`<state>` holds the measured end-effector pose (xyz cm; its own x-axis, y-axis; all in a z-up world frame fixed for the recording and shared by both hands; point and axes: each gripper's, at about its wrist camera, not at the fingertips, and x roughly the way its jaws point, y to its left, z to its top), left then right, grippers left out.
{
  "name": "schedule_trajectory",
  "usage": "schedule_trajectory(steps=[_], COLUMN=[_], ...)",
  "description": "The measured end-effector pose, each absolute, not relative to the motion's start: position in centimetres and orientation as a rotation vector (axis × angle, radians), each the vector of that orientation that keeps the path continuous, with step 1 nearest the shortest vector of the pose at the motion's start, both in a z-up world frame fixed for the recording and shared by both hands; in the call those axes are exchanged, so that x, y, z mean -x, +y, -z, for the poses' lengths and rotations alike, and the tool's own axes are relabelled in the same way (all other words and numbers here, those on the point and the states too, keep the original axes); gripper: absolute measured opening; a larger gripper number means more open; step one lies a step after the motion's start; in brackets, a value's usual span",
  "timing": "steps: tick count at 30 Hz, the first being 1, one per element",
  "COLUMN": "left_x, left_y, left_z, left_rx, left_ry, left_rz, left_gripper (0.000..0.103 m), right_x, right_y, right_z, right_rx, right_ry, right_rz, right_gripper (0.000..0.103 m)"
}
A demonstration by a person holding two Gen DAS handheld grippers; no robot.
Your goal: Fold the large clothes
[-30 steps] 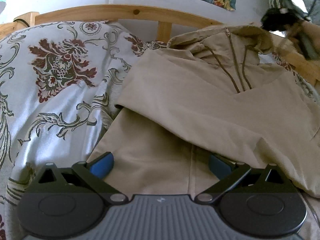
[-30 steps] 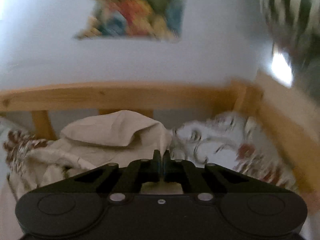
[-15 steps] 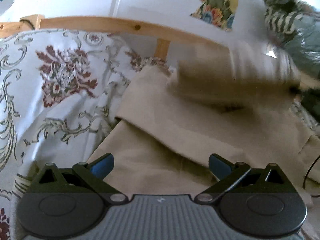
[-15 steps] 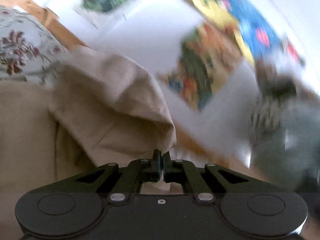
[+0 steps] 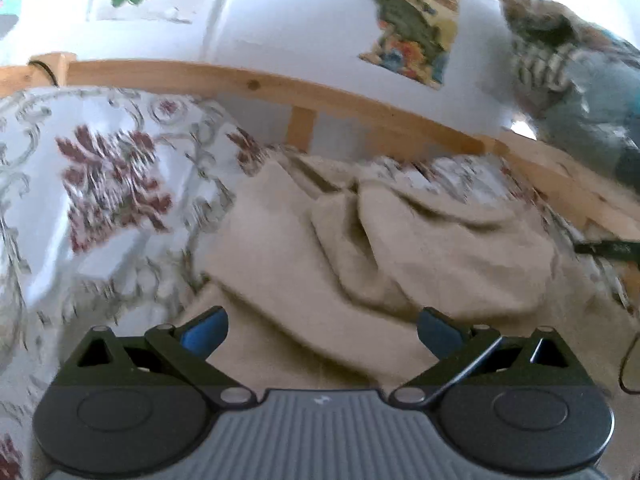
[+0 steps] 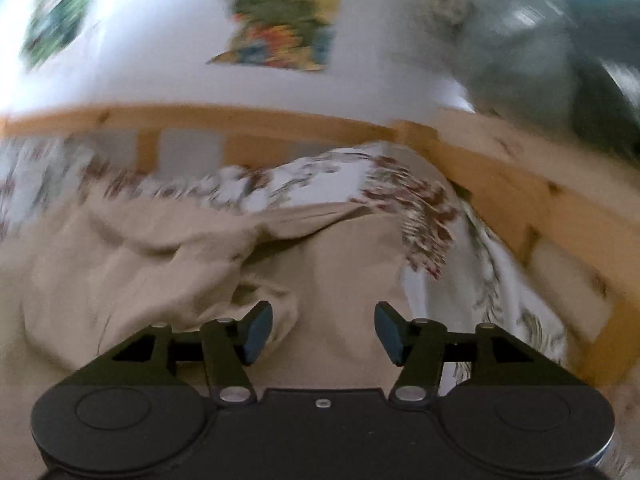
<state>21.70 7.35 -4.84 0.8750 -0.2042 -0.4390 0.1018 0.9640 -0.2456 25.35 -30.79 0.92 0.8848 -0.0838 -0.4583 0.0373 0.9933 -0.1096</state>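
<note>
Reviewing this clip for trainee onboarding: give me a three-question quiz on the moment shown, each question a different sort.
1. True or false: the right claw is clamped on the beige hoodie.
2. The left claw is: A open, B shut, C out of view.
3. Fill in: the hoodie lies on a floral ____ inside a wooden bed frame.

Key: 1 false, its jaws stand apart over the fabric; 2 A; 3 bedspread.
</note>
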Motion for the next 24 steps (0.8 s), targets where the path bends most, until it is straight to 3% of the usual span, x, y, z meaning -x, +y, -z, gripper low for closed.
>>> schedule_trajectory(steps=[5,9,10,11,12,20,22,24], left_x=[-27.5,-33.1,-33.9,-34.6,-35.2,-38.0,-37.8,-37.5], left_y=[6.3,4.4,3.7,3.0,2.3,-1.9,-1.4,-0.7], left_z=[1.9,2.0,2.2,2.4,2.7,6.0,6.0,5.5], left_rx=[0.183,0.198,0.185,0.171,0.159,-0.003,0.000,0.012], left_ry=[0.494,0.579,0.597,0.613,0.628,0.671,0.669,0.646], left_rz=[0.134,0.145,0.153,0.160,0.161,0.120,0.118,0.097], left_gripper=[0.102,0.100,0.099,0.099,0.098,0.096,0.097,0.097], right_x=[-27.8,-30.8,-31.5,-32.0,-32.5,-35.1,-34.7,-33.5], right_y=[-34.1,-33.5,-33.2,-32.8,-32.2,-31.1,-30.8,-30.4], right_z=[0.7,2.4,2.6,2.4,2.0,1.2,1.9,2.1], right_rx=[-0.391,-0.542,-0.529,-0.493,-0.432,-0.130,-0.098,-0.039], right_ry=[0.614,0.711,0.716,0.706,0.692,0.563,0.571,0.540], right_rz=[-0.044,-0.121,-0.121,-0.114,-0.099,-0.024,-0.020,0.000], right_gripper=[0.061,0.059,0.053,0.022,0.008,0.006,0.012,0.025])
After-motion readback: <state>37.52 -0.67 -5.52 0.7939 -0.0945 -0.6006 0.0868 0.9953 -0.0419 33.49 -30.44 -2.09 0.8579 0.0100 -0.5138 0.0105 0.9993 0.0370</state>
